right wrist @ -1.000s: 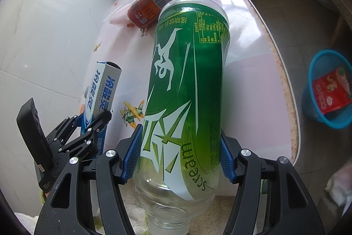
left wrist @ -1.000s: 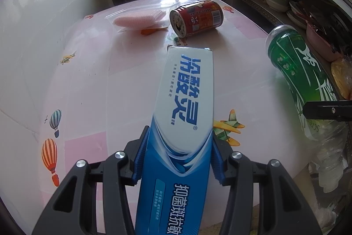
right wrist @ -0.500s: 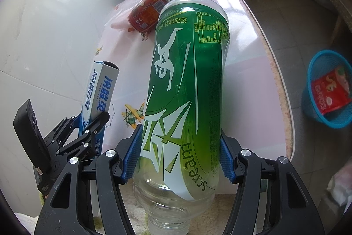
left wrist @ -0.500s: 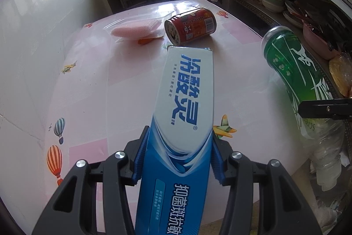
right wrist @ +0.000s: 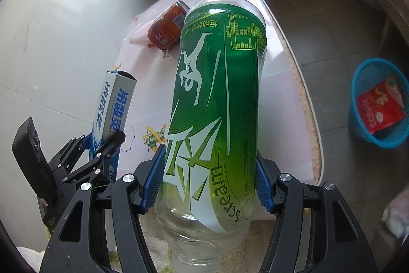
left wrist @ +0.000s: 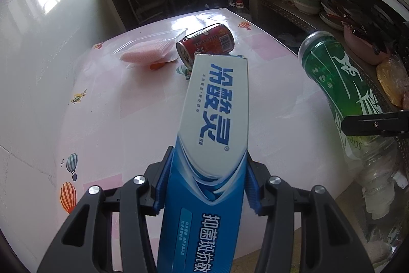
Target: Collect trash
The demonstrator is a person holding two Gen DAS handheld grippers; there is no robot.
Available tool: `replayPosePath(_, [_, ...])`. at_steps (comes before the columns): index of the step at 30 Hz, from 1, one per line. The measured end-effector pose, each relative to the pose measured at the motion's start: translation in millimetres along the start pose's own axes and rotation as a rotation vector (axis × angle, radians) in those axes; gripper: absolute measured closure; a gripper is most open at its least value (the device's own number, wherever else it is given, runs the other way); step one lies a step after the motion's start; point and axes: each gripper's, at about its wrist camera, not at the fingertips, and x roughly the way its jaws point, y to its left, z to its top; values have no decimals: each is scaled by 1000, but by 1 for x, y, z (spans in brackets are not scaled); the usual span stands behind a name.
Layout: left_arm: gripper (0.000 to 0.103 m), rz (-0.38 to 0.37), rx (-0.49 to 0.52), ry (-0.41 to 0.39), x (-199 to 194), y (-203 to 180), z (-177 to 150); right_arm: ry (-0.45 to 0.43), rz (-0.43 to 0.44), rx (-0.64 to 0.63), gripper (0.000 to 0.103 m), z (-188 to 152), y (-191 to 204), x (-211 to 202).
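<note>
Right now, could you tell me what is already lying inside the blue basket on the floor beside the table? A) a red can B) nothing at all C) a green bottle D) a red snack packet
D: the right wrist view shows a red snack packet lying inside the blue basket, while the red can lies on the table and the green bottle sits in the right tongs.

Each camera rides behind its own tongs, looking steeply down over the bench (left wrist: 107,119) from close above. The left view faces the shelves; the right view takes in the floor. Both share the red can (left wrist: 205,44) (right wrist: 167,28) and each other's load.
</note>
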Motion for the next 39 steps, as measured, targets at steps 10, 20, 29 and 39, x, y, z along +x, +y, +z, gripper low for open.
replayPosePath(10, [55,-51,30,-16,-6,-22,18,-68,27,59,44,-4,-35,-30])
replayPosePath(20, [55,-412,80,-26,-4,-96,94,-279,-63,269,44,-25,-123,-112])
replayPosePath(29, [55,-686,126,173,57,-220,157,-256,-174,469,44,-50,-210,-115])
replayPosePath(39, [46,-667,170,362,150,-322,181,-173,-256,564,40,11,-289,-44])
